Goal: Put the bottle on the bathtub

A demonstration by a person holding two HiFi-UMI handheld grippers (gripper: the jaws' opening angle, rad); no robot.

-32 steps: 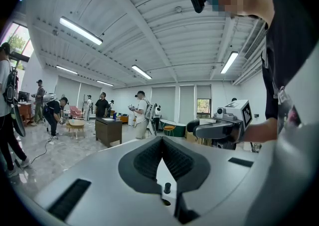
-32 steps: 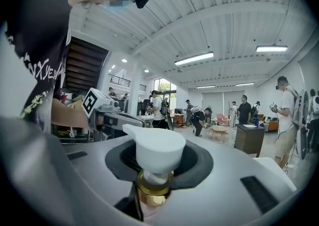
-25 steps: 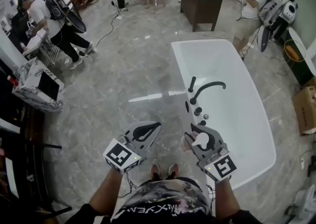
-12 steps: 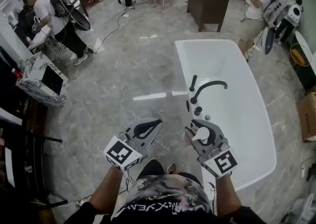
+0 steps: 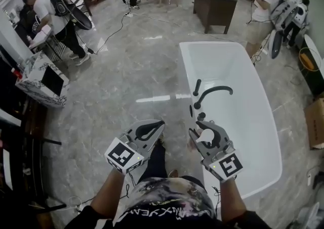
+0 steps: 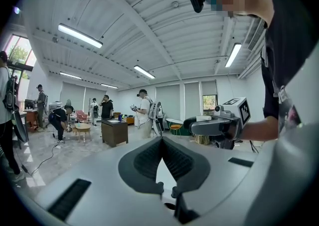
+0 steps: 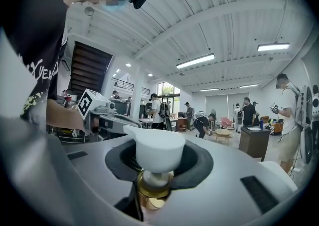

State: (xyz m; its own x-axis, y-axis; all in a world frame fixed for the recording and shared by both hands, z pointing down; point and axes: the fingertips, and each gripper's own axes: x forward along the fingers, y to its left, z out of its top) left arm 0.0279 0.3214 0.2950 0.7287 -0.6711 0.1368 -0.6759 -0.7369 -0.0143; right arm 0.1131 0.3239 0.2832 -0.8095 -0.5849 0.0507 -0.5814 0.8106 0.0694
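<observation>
Bottle (image 7: 154,151): white pump top, gold collar, pinched in the right gripper (image 5: 204,132) jaws, held up near the bathtub (image 5: 243,117) rim.
Left gripper (image 5: 158,124): jaws pressed together, nothing between them.
Faucet (image 5: 212,91): black, just beyond the bottle.

At the white bathtub (image 5: 228,71), you hold both grippers out.
Your right gripper (image 5: 202,129) seems to clamp the bottle (image 5: 207,136); your left gripper (image 5: 151,128) is closed, empty.
</observation>
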